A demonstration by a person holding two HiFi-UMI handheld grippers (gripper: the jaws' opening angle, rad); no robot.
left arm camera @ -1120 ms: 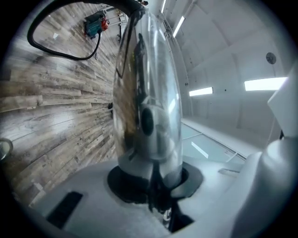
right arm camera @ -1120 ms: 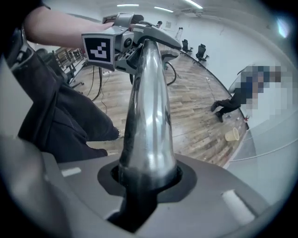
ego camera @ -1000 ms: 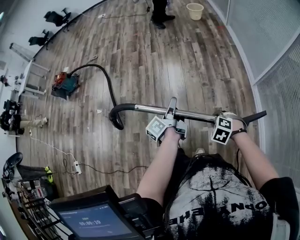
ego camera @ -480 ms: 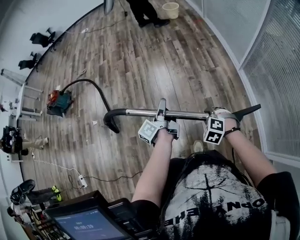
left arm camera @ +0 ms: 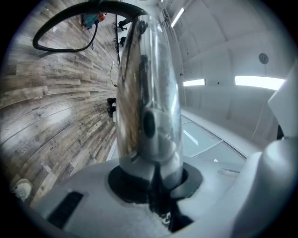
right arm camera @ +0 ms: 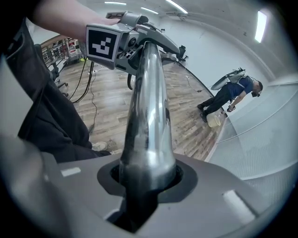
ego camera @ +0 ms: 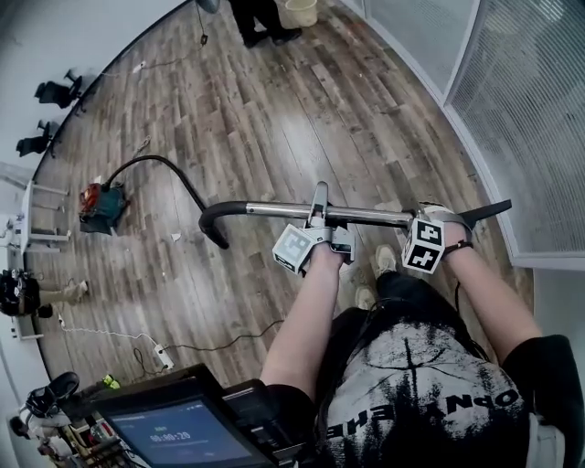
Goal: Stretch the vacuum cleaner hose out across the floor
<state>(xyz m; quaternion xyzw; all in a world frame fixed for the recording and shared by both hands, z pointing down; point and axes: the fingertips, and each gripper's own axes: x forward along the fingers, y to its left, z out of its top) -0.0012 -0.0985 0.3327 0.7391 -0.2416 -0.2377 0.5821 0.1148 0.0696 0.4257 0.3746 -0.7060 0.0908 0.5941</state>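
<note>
The left gripper (ego camera: 318,216) points level and is clamped on the middle of the chrome wand (ego camera: 274,210), while the right gripper (ego camera: 430,219) tilts steeply down and is clamped near the wand's handle end, so the two hold it level above the person's shoes. Both grips are as they were a second ago, but the bucket (ego camera: 297,11) and the bystander (ego camera: 260,20) have slid towards the top edge. The black hose (ego camera: 174,174) curves over the wood-plank floor (ego camera: 274,110) to the vacuum cleaner (ego camera: 99,206), with a glazed wall (ego camera: 512,101) at right.
</note>
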